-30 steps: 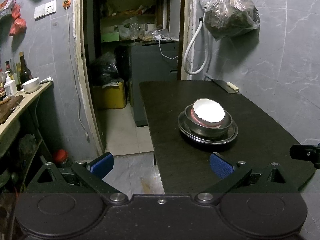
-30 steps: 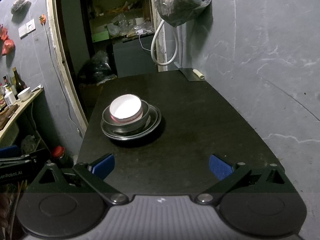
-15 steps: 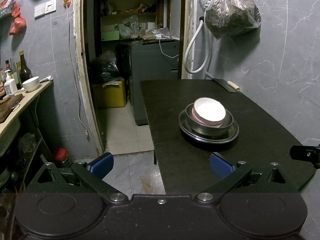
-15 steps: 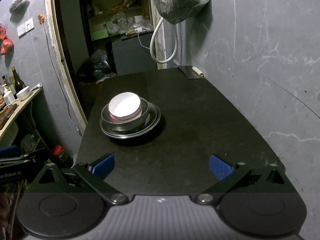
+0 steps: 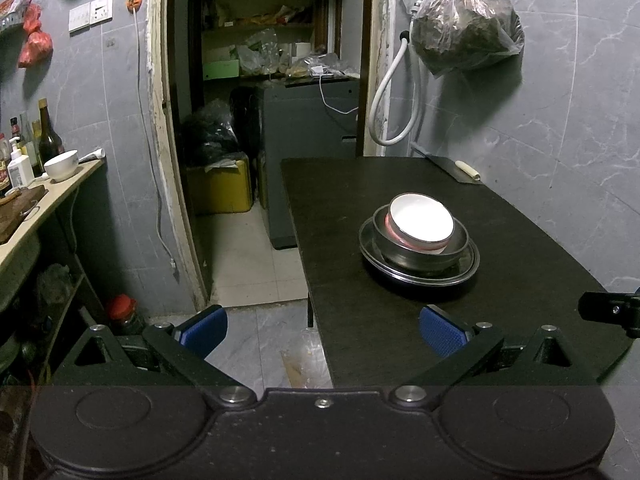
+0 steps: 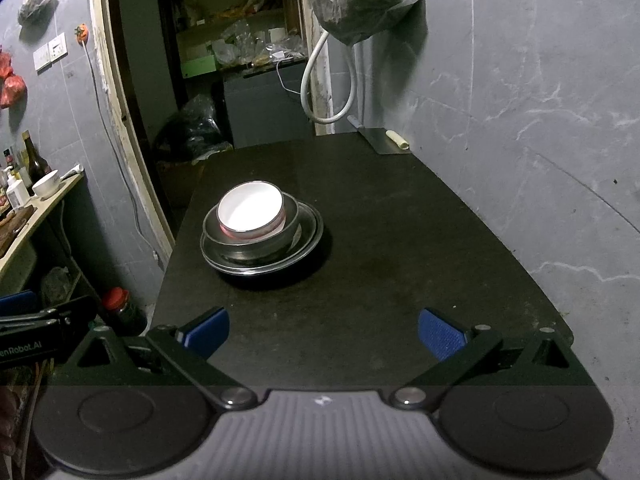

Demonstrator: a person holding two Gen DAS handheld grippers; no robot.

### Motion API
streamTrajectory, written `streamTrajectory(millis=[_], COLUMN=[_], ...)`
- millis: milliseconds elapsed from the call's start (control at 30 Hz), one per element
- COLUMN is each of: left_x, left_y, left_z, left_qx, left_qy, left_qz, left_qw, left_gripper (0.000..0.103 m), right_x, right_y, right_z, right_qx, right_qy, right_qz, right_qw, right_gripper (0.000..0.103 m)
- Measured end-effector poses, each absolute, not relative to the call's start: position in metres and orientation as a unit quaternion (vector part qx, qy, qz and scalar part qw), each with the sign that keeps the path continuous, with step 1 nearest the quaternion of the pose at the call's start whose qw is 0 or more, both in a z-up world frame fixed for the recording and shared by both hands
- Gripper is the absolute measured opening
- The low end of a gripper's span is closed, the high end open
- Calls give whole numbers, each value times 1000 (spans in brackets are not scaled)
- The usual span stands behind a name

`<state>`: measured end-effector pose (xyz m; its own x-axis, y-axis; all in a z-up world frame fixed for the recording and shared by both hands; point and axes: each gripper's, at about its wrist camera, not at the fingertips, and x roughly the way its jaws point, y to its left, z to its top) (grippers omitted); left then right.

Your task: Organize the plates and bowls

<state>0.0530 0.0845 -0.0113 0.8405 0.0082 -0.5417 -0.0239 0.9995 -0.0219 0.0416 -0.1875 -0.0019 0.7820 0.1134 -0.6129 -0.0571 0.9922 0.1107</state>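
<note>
Stacked bowls (image 6: pixel 256 224) sit well ahead of both wide-spread, empty grippers (image 6: pixel 323 332).

A bowl (image 5: pixel 421 224) sits in a larger bowl (image 5: pixel 420 250) on a plate (image 5: pixel 416 274), mid-table (image 5: pixel 500 312).

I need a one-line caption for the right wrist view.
Open right claw faces nested white bowl, steel bowl and plate.

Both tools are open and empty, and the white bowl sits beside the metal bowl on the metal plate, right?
Not quite. The white bowl sits inside the metal bowl, not beside it; the right wrist view shows this plainly. That metal bowl rests on the metal plate. The left tool and right tool are open and empty.
</note>
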Motion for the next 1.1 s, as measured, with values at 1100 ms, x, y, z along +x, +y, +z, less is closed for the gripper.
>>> streamTrajectory(millis=[1100], left_x=[55], left_y=[87], left_z=[-15], left_qx=[-17], left_qy=[283], left_qz=[-12], left_qw=[959], left_gripper=[102], right_x=[46], right_y=[-181], right_z=[-8], right_qx=[44], right_qy=[335], right_qz=[43], right_qw=[940], right_gripper=[103])
